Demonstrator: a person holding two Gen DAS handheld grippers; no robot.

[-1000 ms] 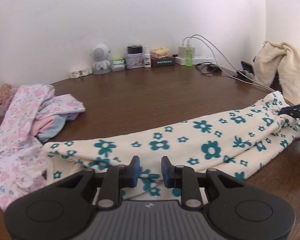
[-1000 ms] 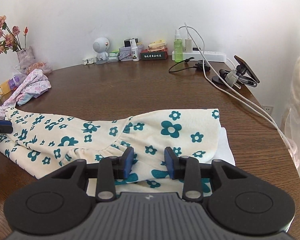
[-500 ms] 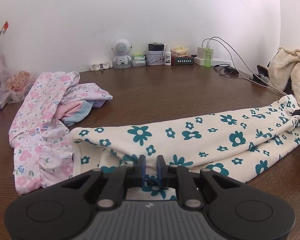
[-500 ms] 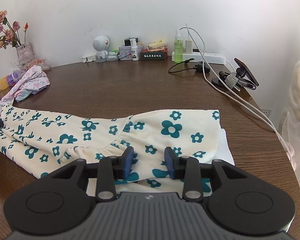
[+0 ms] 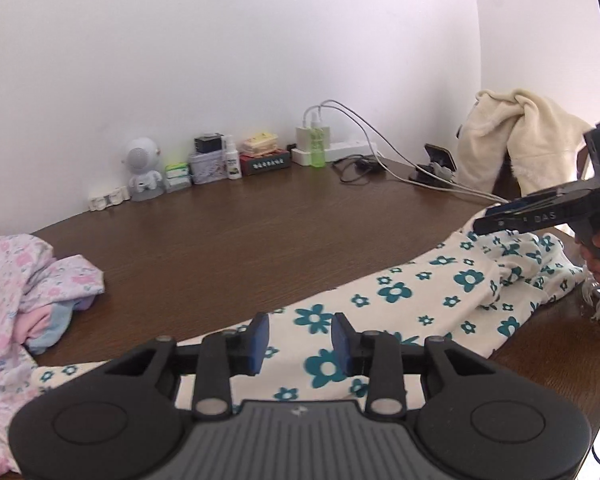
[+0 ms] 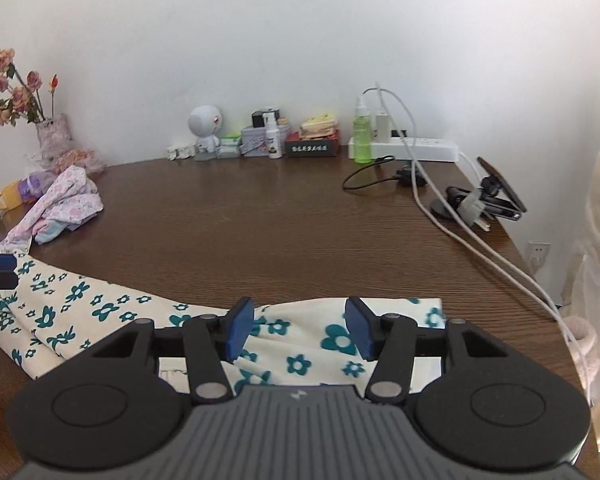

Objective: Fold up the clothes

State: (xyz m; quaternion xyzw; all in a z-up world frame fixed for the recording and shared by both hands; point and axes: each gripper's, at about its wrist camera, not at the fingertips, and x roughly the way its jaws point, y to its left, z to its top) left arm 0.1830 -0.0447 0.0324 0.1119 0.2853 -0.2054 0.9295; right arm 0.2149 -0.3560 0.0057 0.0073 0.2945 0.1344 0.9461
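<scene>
Right now the cream garment with teal flowers [image 5: 420, 304] lies in a long band across the brown tabletop [image 5: 240, 240]. My left tongs [image 5: 299, 338] and right tongs [image 6: 299, 329] have both just been opening and stand apart above it, pressing on nothing. I judge the cloth light, soft and limp, likely to sag and bunch; I would pinch it at a hemmed edge or corner, both layers together.
</scene>
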